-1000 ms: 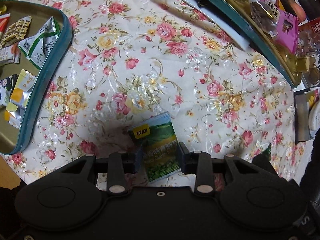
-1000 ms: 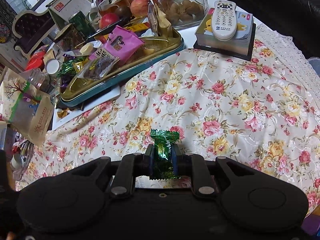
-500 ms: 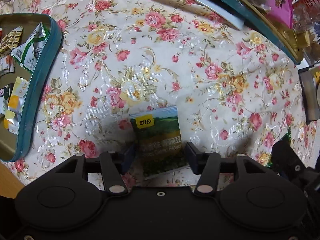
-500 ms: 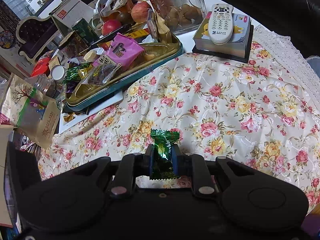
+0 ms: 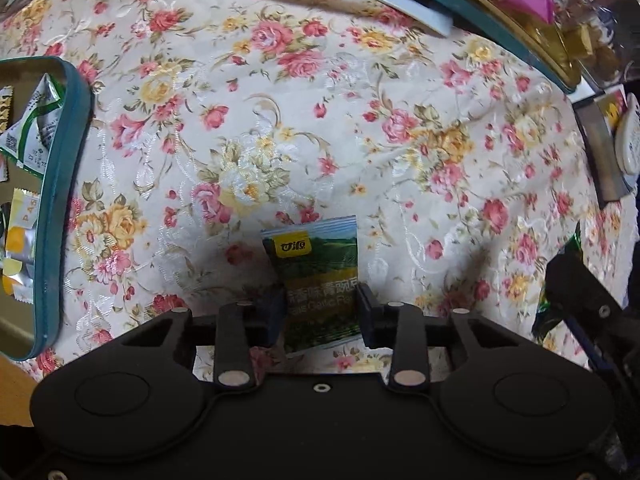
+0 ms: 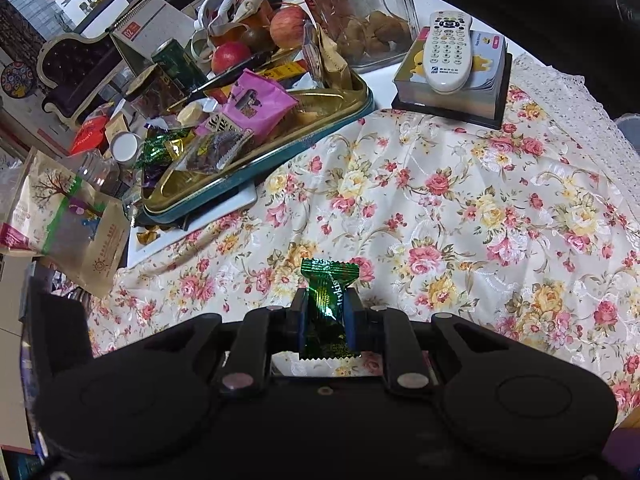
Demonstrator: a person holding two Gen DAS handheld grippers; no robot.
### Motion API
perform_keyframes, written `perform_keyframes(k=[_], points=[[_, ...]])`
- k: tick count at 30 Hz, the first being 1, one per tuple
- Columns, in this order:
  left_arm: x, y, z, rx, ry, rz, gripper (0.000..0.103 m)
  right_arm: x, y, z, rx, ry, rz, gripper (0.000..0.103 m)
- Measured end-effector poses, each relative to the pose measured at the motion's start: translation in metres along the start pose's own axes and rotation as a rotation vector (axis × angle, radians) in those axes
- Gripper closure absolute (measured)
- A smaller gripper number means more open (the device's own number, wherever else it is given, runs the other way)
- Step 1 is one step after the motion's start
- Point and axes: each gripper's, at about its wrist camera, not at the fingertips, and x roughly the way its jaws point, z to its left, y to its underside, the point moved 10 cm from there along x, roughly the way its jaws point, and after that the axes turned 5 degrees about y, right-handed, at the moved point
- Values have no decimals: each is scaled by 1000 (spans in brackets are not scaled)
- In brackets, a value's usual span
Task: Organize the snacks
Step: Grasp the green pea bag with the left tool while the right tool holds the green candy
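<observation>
A green pea snack packet point(image 5: 316, 264) with a yellow logo lies flat on the floral tablecloth point(image 5: 280, 120), between the jaws of my left gripper point(image 5: 320, 306). The jaws are closing, and the pads stand right at the packet's two side edges without buckling it. My right gripper point(image 6: 326, 312) is shut on a shiny green wrapped candy point(image 6: 326, 280), held just above the cloth. That right gripper point(image 5: 576, 292) also shows at the right edge of the left wrist view.
A teal-rimmed tin tray point(image 5: 60, 200) with several packets sits at the left. A second teal and gold tray point(image 6: 320, 136) heaped with snacks lies at the back, beside fruit, a glass jar point(image 6: 360, 12) and a remote point(image 6: 448, 52) on a box.
The left jaws spread wide around the packet, then narrowed again. The packet, tilted before, now sits square between them. The right gripper keeps its hold on the candy.
</observation>
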Motion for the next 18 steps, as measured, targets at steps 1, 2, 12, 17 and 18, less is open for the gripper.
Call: perform_keyframes(k=[1, 2, 12, 17, 18], points=[[0, 1, 1, 9, -2, 10, 58, -1, 0, 0, 2, -1, -2, 83], [-3, 1, 2, 20, -1, 12, 58, -2, -1, 0, 3, 0, -2, 83], [-65, 8, 19, 130, 14, -50, 59, -4, 9, 9, 36, -21, 51, 83], [-93, 3, 40, 208, -46, -111, 59, -8, 15, 21, -1, -10, 44, 83], [-93, 2, 44, 220, -49, -115, 59, -9, 17, 24, -9, -8, 44, 83]])
